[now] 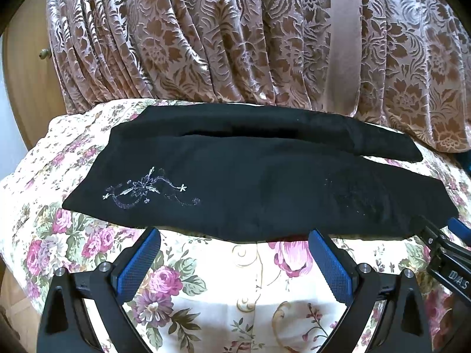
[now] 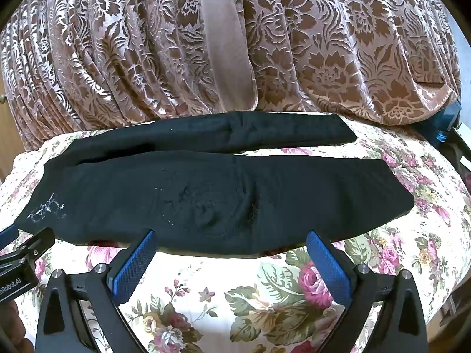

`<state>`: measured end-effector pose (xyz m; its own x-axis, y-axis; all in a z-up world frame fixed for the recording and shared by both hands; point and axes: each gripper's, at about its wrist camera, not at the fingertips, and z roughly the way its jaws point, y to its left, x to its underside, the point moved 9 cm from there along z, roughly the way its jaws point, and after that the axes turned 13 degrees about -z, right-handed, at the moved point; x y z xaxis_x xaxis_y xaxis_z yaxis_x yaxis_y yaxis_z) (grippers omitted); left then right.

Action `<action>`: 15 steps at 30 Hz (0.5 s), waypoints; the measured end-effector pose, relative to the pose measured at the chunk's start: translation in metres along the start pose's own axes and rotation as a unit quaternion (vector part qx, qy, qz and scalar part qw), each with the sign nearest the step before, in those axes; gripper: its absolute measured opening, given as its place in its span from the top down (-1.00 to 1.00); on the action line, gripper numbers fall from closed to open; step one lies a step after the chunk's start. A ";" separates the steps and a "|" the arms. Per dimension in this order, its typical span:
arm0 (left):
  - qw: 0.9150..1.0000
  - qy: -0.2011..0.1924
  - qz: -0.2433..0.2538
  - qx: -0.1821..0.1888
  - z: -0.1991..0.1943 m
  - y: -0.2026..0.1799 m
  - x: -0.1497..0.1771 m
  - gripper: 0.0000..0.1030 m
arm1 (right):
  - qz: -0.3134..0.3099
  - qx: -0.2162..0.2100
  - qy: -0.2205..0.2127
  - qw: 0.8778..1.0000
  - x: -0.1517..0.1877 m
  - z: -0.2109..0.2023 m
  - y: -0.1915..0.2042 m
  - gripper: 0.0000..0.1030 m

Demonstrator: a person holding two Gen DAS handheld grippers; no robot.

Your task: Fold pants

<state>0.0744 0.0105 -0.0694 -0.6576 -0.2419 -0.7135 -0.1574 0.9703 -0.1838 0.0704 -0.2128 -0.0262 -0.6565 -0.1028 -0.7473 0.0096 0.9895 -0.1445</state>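
Observation:
Black pants (image 1: pixel 235 182) (image 2: pixel 223 194) lie flat across a flowered cloth, legs side by side and running left to right. White embroidery (image 1: pixel 144 189) (image 2: pixel 47 207) marks the left end. My left gripper (image 1: pixel 235 238) stands open just short of the pants' near edge, with nothing between its blue pads (image 1: pixel 138 261). My right gripper (image 2: pixel 232 239) is open too, at the near edge further right, its blue pads (image 2: pixel 328 264) bare. Each gripper shows at the edge of the other's view: the right one (image 1: pixel 447 253) and the left one (image 2: pixel 17 261).
The flowered cloth (image 1: pixel 229 288) (image 2: pixel 223 294) covers a rounded surface that drops away at both sides. A brown patterned curtain (image 1: pixel 235 35) (image 2: pixel 235 41) hangs right behind the pants. A wooden door with a knob (image 1: pixel 43 54) is at the far left.

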 end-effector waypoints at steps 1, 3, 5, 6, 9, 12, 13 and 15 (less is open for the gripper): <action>1.000 0.001 0.000 0.001 0.000 0.000 0.000 -0.96 | 0.000 0.000 0.001 1.000 0.000 0.000 0.000 -1.00; 1.000 0.001 0.001 0.000 0.000 0.000 0.000 -0.96 | 0.000 0.000 0.002 1.000 0.001 0.001 -0.001 -1.00; 1.000 0.001 0.001 0.000 0.001 0.001 0.000 -0.96 | 0.001 -0.001 0.003 1.000 0.000 0.001 0.000 -1.00; 1.000 0.002 0.001 0.000 0.001 0.001 0.001 -0.96 | 0.000 -0.001 0.003 1.000 0.000 0.001 0.000 -1.00; 1.000 0.004 0.000 0.000 0.002 -0.001 0.002 -0.96 | 0.001 0.000 0.002 1.000 0.000 0.001 0.000 -1.00; 1.000 0.006 0.001 -0.002 0.003 -0.002 0.002 -0.96 | 0.001 0.000 0.004 1.000 0.001 0.001 0.000 -1.00; 1.000 0.006 0.001 -0.002 0.003 -0.002 0.002 -0.96 | 0.002 -0.001 0.004 1.000 0.001 0.001 0.000 -1.00; 1.000 0.006 0.001 -0.003 0.003 -0.002 0.003 -0.96 | 0.002 -0.001 0.005 1.000 0.001 0.002 0.000 -1.00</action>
<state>0.0752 0.0076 -0.0728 -0.6673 -0.2394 -0.7052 -0.1597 0.9709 -0.1784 0.0715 -0.2132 -0.0281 -0.6644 -0.0987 -0.7408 0.0105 0.9899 -0.1413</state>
